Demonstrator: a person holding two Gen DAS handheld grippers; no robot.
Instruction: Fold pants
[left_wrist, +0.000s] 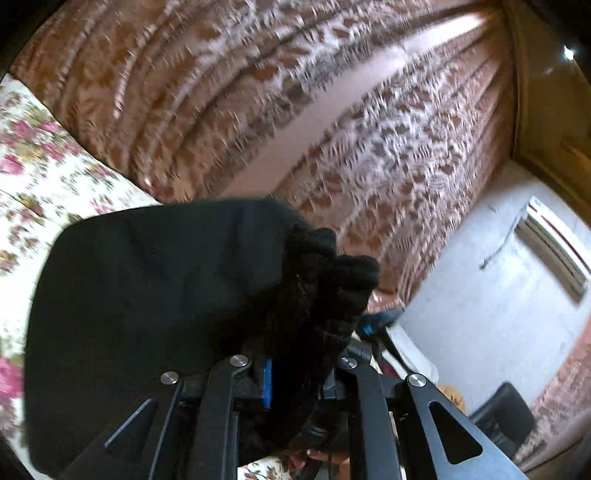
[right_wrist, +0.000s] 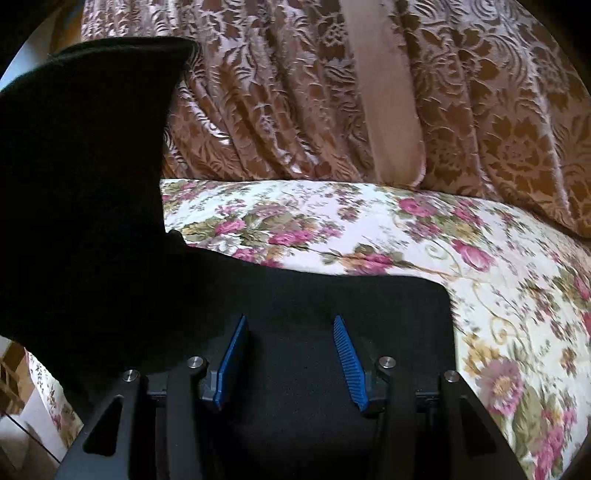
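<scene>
The black pants (left_wrist: 147, 295) lie on a floral bedspread (left_wrist: 33, 166). My left gripper (left_wrist: 295, 384) is shut on a bunched, ribbed black part of the pants (left_wrist: 325, 288) and holds it lifted; the view is blurred. In the right wrist view the pants (right_wrist: 314, 295) lie flat under my right gripper (right_wrist: 290, 347), which is open with its blue pads (right_wrist: 232, 362) apart above the cloth. A raised flap of the pants (right_wrist: 81, 147) stands up at the left.
A brown patterned curtain (right_wrist: 295, 92) hangs behind the bed. The floral bedspread (right_wrist: 498, 295) stretches right of the pants. A white wall (left_wrist: 480, 314) and a dark object (left_wrist: 502, 413) are at the left view's right side.
</scene>
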